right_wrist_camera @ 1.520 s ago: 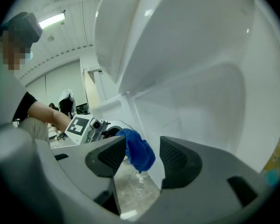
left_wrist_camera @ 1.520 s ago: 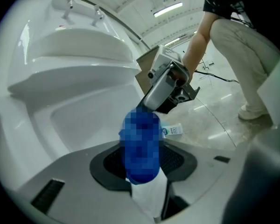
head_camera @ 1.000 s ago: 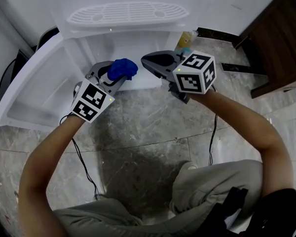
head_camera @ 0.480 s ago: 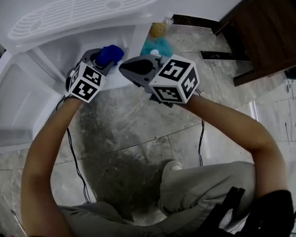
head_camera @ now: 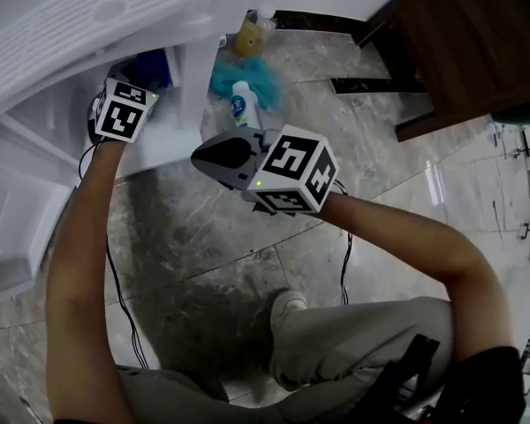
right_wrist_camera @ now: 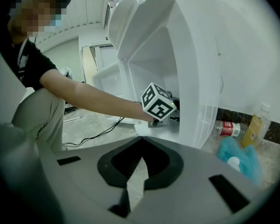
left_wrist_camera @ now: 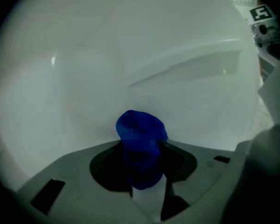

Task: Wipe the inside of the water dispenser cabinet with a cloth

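The white water dispenser (head_camera: 44,25) stands at the upper left with its cabinet door (head_camera: 18,219) swung open. My left gripper (head_camera: 146,71) reaches into the cabinet, shut on a bunched blue cloth (head_camera: 152,64). In the left gripper view the blue cloth (left_wrist_camera: 141,136) bulges out between the jaws of the left gripper (left_wrist_camera: 142,171), close to the white inner wall (left_wrist_camera: 130,55). My right gripper (head_camera: 200,159) hangs outside over the floor, shut and empty. In the right gripper view its jaws (right_wrist_camera: 141,158) meet, and the left gripper's marker cube (right_wrist_camera: 157,102) shows at the cabinet's mouth (right_wrist_camera: 191,78).
A teal cloth (head_camera: 238,76), a white bottle (head_camera: 240,109) and a yellow bottle (head_camera: 247,32) lie on the floor right of the dispenser. A dark wooden cabinet (head_camera: 459,42) stands at the upper right. A black cable (head_camera: 115,272) trails over the marble floor.
The left gripper has carried the blue cloth from in front of the cabinet into it, up and to the left. The right gripper has sunk and drifted left, still shut.
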### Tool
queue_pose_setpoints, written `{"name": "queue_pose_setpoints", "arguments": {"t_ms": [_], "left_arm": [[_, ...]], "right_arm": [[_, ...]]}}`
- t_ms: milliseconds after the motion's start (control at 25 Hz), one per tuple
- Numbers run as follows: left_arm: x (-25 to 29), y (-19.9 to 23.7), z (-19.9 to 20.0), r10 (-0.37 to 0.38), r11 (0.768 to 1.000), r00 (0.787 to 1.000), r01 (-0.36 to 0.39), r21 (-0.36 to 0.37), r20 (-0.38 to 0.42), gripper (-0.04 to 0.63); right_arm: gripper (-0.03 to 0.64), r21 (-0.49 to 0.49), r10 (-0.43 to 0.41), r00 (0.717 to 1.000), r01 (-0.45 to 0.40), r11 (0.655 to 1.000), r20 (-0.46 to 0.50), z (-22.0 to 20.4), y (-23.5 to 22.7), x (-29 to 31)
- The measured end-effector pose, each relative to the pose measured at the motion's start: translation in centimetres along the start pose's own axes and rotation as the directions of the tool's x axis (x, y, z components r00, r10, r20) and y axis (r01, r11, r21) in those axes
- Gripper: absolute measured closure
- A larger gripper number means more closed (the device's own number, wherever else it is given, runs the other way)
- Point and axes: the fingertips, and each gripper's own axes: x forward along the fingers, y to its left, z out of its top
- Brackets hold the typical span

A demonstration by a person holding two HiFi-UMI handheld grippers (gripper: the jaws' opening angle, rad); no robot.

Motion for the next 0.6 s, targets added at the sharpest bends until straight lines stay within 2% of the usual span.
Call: {"name": "queue_pose_setpoints", "arguments": {"t_ms": [80,160,280,480,600], "left_arm": [[0.6,0.4,-0.1,0.039,0.999,0.999,-0.038,0.033,-0.018,0.436],[0.7,0.3,0.0,0.048,0.998,0.999,-0.047,0.053,-0.02,0.436],[-0.1,-0.7,0.1,0.015,0.998,1.0,-0.015,0.054,0.007,0.436],[-2.1,-3.6,-0.7,-0.081,0.984,0.997,0.078,0.162,0.011,0.436],[-2.0,-3.7,-0.8,-0.087,0.982,0.996,0.085,0.171,0.003,0.436]], "right_arm": [[0.618,0.006,0.008,1.0,-0.008,1.0,0.0,-0.2,0.2,0.2],[0.618,0.0,0.02,1.0,-0.02,1.0,-0.004,-0.2,0.5,0.4],[0.618,-0.009,0.039,0.999,-0.039,0.999,-0.01,0.0,1.2,1.0],[0.618,-0.026,0.068,0.998,-0.068,0.997,-0.002,1.0,1.9,2.3],[0.618,-0.025,0.065,0.998,-0.065,0.998,0.004,1.3,1.8,2.5]]}}
